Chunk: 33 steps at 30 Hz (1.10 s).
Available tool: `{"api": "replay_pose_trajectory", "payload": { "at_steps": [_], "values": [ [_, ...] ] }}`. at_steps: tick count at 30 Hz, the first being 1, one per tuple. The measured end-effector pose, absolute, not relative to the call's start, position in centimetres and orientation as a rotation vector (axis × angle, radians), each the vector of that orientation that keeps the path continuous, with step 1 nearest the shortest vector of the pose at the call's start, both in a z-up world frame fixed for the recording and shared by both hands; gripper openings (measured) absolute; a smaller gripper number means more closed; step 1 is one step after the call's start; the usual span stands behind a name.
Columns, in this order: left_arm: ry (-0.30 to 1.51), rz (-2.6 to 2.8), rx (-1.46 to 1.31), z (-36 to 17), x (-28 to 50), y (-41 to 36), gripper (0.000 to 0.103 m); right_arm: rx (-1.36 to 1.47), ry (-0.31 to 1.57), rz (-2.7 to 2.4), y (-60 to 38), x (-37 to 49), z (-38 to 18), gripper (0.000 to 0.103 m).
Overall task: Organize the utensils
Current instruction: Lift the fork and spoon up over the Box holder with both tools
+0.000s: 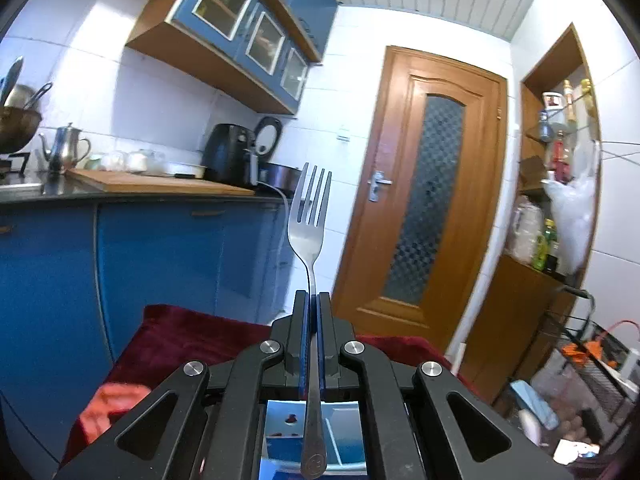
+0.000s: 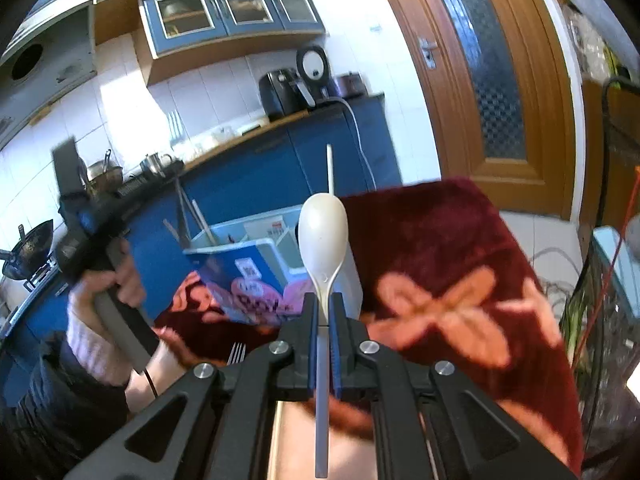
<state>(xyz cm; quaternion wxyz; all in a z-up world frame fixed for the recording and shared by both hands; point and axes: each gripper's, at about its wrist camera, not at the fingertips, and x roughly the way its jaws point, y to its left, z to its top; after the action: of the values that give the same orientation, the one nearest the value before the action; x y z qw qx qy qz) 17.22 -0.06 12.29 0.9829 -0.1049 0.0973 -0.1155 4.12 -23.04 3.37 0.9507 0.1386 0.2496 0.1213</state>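
A: Left wrist view, item one?
B: Steel fork point(image 1: 310, 216), smooth, tines up, handle pinched in the closed left gripper point(image 1: 313, 300); clear air around it, blue cabinets point(image 1: 160, 248) and wooden door point(image 1: 424, 184) well beyond.
A: Right wrist view?
B: White plastic spoon point(image 2: 323, 236), glossy oval bowl, clamped by the closed right gripper point(image 2: 325, 302), above the plush red cloth point(image 2: 432, 240), near a blue box point(image 2: 236, 264) of chopsticks point(image 2: 186, 216).

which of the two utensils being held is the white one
The spoon, clamped in the right gripper, is the white one. The fork held in the left gripper is shiny metal with four prongs.
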Motion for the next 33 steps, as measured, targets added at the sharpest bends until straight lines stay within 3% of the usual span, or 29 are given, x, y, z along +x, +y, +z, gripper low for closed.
{"api": "replay_pose_trajectory", "payload": {
  "at_steps": [11, 22, 33],
  "values": [
    [0.115, -0.187, -0.15, 9.7, 17.2, -1.7, 0.002, 0.232, 0.283, 0.276, -21.7, 10.2, 6.2, 0.007],
    [0.134, -0.222, -0.225, 9.6, 17.3, -0.5, 0.002, 0.169, 0.177, 0.261, -19.0, 15.1, 5.6, 0.007],
    [0.19, -0.245, -0.245, 9.5, 17.9, -0.5, 0.001, 0.147, 0.231, 0.255, -19.5, 14.9, 3.3, 0.007]
  ]
}}
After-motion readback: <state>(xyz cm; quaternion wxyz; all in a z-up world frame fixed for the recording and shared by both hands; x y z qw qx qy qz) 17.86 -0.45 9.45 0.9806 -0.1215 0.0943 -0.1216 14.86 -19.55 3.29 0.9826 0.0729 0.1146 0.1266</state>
